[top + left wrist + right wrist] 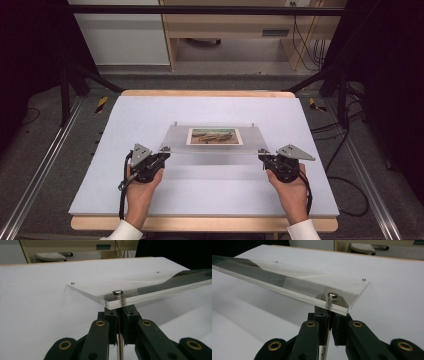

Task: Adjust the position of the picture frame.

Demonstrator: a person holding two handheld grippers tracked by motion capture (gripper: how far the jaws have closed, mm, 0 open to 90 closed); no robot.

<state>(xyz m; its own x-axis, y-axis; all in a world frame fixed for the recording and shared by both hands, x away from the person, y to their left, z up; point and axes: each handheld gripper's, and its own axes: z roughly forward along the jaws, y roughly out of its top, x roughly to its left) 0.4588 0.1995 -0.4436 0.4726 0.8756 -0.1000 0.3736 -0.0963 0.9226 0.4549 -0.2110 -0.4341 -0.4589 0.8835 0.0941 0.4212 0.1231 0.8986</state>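
Item: clear acrylic panel (215,137), a small printed picture (214,136) sandwiched inside, a metal stud (117,292) at each near corner.
Location: held over the white table top (150,115), near edge raised, far edge low toward the surface — whether it touches there I cannot tell.
My left gripper (161,156): jaws drawn together on the near left corner, gripping below the stud, as far as I can judge from the left gripper view.
My right gripper (263,157): jaws likewise closed at the near right corner, under its stud (332,295).
Risk, slip: my hold is on two small corner points only; smooth acrylic could slide out if either grip eases.
Risk, twist: one hand rising faster than the other would rack the panel and lever it off a corner.
Risk, picture: a tilt too steep might let the print shift between the sheets — if they are not tightly fastened.
Risk, far edge: dragging it could scuff the table top.
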